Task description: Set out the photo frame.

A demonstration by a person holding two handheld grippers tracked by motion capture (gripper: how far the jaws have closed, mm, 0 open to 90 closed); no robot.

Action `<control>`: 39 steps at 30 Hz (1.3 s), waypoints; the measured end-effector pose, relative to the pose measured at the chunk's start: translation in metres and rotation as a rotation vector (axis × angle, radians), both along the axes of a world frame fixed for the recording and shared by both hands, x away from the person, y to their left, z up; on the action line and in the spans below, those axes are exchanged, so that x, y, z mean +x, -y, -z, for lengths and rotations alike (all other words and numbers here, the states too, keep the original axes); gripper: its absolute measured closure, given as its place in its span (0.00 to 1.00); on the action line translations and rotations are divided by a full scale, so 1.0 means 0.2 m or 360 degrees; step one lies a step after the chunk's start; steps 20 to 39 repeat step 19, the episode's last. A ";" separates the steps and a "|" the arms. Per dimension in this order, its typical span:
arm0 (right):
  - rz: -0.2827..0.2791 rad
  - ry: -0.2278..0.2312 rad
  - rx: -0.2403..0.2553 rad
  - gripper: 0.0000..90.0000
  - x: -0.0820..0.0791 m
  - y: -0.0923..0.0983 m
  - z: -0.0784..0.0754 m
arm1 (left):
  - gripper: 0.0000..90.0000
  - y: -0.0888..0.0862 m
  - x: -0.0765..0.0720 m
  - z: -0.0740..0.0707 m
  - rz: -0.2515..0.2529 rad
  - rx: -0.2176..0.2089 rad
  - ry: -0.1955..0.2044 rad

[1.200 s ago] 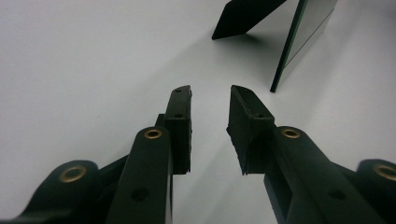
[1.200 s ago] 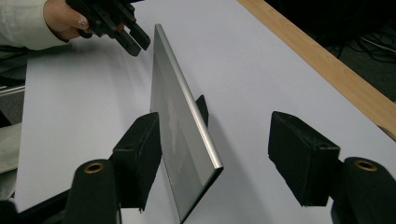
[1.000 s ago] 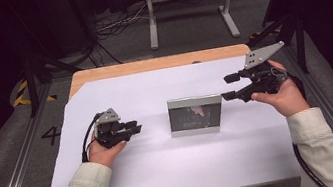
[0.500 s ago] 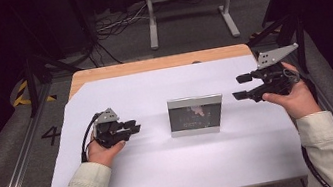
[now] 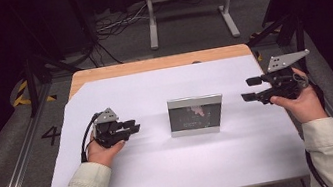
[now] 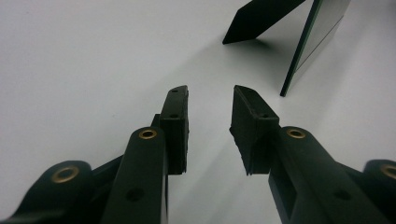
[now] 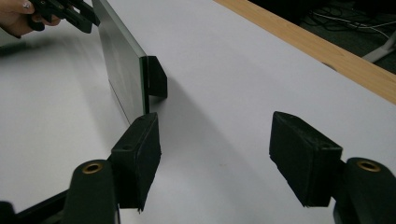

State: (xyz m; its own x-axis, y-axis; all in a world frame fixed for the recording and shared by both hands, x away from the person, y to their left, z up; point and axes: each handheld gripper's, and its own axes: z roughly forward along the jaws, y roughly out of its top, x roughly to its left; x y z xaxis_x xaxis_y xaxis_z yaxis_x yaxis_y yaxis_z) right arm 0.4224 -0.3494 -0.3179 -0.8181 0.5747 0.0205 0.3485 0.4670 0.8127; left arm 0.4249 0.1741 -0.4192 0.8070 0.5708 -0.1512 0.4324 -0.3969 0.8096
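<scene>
Between both grippers' open jaws (well apart) stands the picture frame (image 5: 196, 114).

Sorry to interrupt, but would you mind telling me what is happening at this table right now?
A person sits at a table covered in white paper, holding a two-jaw gripper in each hand. A small picture frame stands upright in the middle on its back prop. The left gripper rests low beside it, its jaws having just opened, with nothing between them. The right gripper is raised on the other side, jaws open and empty. Neither touches the frame.
</scene>
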 end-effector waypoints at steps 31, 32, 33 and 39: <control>0.0097 -0.0056 -0.0046 0.36 -0.01 0.05 0.10 | 0.74 -0.01 0.00 -0.01 -0.0020 -0.0003 0.0017; 0.0097 -0.0056 -0.0046 0.36 -0.01 0.05 0.10 | 0.74 -0.01 0.00 -0.01 -0.0020 -0.0003 0.0017; 0.0097 -0.0056 -0.0046 0.36 -0.01 0.05 0.10 | 0.74 -0.01 0.00 -0.01 -0.0020 -0.0003 0.0017; 0.0097 -0.0056 -0.0046 0.36 -0.01 0.05 0.10 | 0.74 -0.01 0.00 -0.01 -0.0020 -0.0003 0.0017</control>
